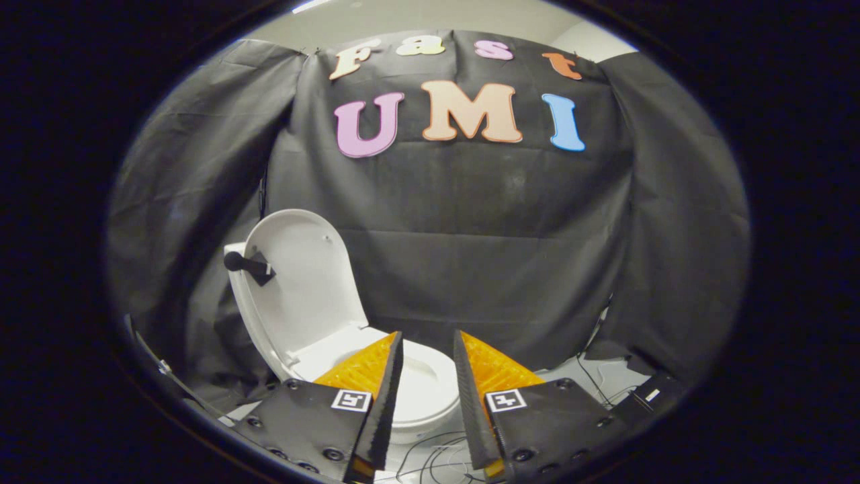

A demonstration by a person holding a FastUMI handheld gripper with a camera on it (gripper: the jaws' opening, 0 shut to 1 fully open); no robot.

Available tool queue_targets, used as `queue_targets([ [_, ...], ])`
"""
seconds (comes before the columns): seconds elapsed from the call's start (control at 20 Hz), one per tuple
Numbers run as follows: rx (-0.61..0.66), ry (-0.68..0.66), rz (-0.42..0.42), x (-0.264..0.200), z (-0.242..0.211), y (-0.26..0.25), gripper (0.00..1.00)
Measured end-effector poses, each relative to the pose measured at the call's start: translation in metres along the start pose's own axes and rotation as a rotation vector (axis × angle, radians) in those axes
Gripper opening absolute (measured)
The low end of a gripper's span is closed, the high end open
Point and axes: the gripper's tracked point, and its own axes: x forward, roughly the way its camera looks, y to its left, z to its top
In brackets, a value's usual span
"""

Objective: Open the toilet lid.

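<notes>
Black cloth wall [470,255] draped behind, pale ceiling [437,17] above, light floor [591,376] with loose black cables [430,457].

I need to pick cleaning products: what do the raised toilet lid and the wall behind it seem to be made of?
The toilet lid looks like smooth, semi-gloss white plastic, judging by its even sheen. The wall is matte black cloth, creased and draped. The gripper is open, holding nothing.
</notes>
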Motion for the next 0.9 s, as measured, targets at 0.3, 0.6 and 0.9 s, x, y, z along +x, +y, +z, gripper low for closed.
queue_targets([
  [0.3, 0.028, -0.003, -0.003, -0.02, -0.002, -0.003, 0.47],
  [0.6, 0.026, -0.086, -0.004, -0.032, 0.013, -0.003, 0.47],
  [0.9, 0.036, -0.115, -0.008, -0.05, 0.015, -0.005, 0.47],
])
